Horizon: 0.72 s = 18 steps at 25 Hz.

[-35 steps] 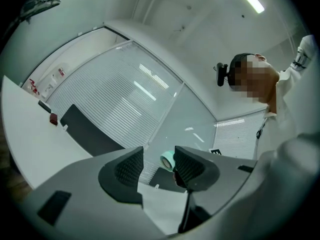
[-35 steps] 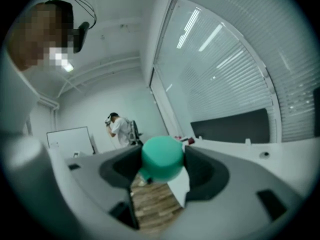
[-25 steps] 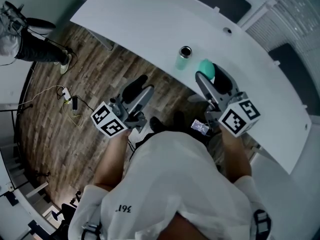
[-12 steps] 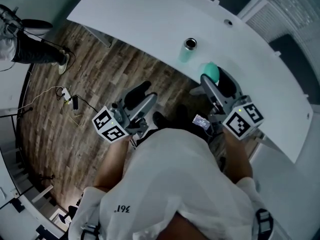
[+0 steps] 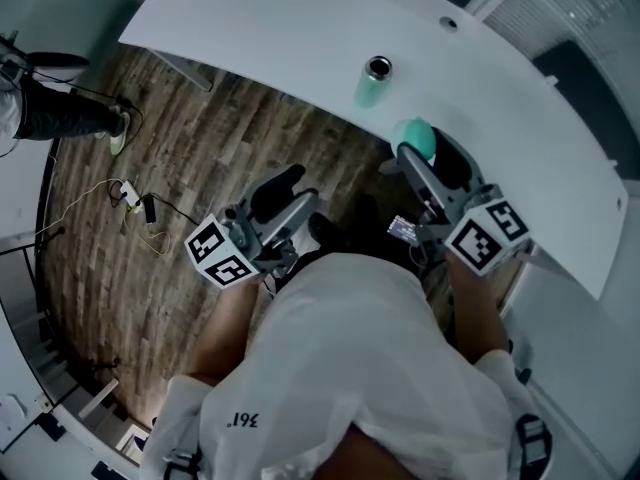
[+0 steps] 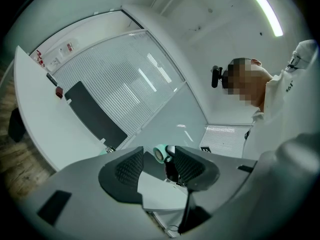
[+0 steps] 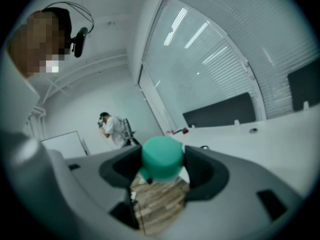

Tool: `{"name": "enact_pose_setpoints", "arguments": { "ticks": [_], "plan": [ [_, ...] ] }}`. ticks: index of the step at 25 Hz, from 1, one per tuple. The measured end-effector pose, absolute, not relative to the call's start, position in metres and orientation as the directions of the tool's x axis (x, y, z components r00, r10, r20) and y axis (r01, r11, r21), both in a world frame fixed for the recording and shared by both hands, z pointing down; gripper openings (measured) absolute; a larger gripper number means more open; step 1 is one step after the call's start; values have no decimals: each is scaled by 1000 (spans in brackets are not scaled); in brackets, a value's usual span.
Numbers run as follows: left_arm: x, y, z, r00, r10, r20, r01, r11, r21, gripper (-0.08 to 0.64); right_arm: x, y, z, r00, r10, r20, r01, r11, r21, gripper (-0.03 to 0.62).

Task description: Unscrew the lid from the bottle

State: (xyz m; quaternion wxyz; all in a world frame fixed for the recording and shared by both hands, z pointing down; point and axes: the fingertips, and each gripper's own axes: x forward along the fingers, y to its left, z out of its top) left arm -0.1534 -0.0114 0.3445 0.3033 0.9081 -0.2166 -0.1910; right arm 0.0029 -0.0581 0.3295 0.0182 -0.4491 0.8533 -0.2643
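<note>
The pale green bottle (image 5: 373, 81) stands upright near the front edge of the white table (image 5: 280, 28), its mouth uncovered. Its teal lid (image 5: 414, 139) is off the bottle and sits between the pads of my right gripper (image 5: 420, 150), which is shut on it just off the table's edge. In the right gripper view the lid (image 7: 161, 157) fills the gap between the jaws of that gripper (image 7: 161, 170). My left gripper (image 5: 292, 190) hangs over the wooden floor, left of the bottle and below it in the picture. It is open with nothing between its jaws (image 6: 155, 167).
The table curves across the top of the head view, with a cable hole (image 5: 447, 24) at the back. Wooden floor (image 5: 160, 158) lies under both grippers, with cables and a power strip (image 5: 132, 198) at the left. A person (image 7: 113, 127) stands far off.
Both grippers have drawn back from the bottle toward my body, so the gap between lid and bottle has grown. The lid stays in the right gripper; the left stays open.
</note>
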Motion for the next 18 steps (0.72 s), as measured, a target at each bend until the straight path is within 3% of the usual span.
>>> {"name": "enact_pose_setpoints", "arguments": {
  "ticks": [10,18],
  "plan": [
    [-146,-1,340,797,-565,-211,-342,-712,613,212,5,-62,325,-656,-733,179,-715,528,-459,282],
    [-88,16,343,762,-613,-210,-375,-681,629,212,49,-52,327,-702,-688,186,-683,575,-451,282]
  ]
}}
